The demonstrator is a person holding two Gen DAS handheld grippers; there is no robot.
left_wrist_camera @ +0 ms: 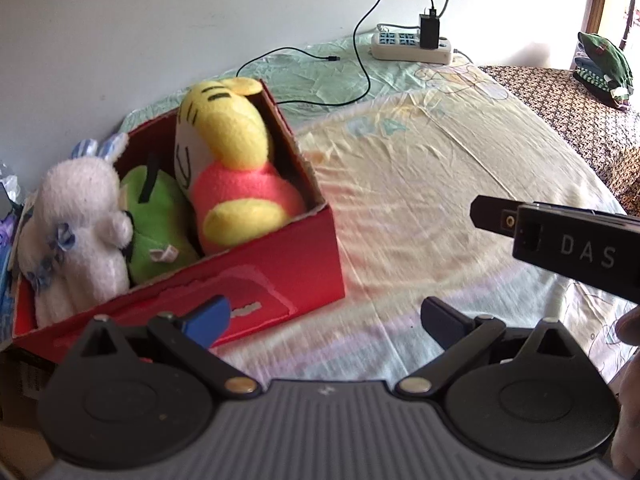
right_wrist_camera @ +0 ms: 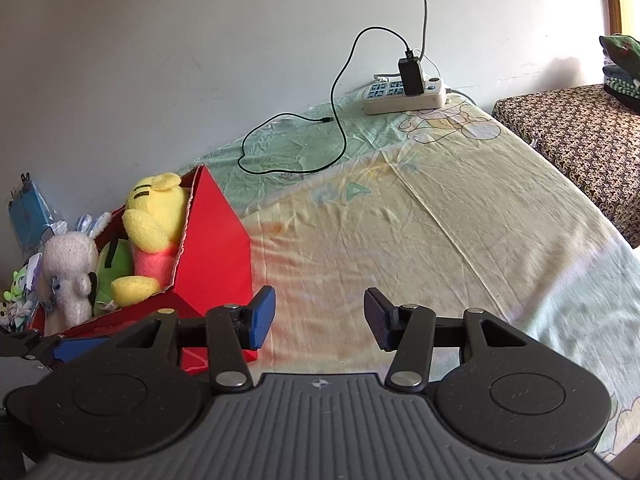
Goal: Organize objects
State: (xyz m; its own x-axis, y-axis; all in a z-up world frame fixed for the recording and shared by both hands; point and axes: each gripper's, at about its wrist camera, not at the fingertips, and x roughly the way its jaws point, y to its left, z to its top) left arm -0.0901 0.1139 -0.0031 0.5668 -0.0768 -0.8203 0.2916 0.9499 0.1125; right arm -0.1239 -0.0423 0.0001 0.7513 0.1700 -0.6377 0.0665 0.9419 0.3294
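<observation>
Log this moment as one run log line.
left gripper open, empty | right gripper open, empty | three plush toys in red box | bed sheet

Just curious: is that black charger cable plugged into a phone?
No, the black cable ends loose on the bed sheet, joined to nothing.

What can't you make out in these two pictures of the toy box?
- Green plush, both views: wedged between the white bunny and yellow plush, its shape hidden.
- Red box floor: covered by toys.
- Clutter left of box, right wrist view: small and cut off by the edge.
</observation>
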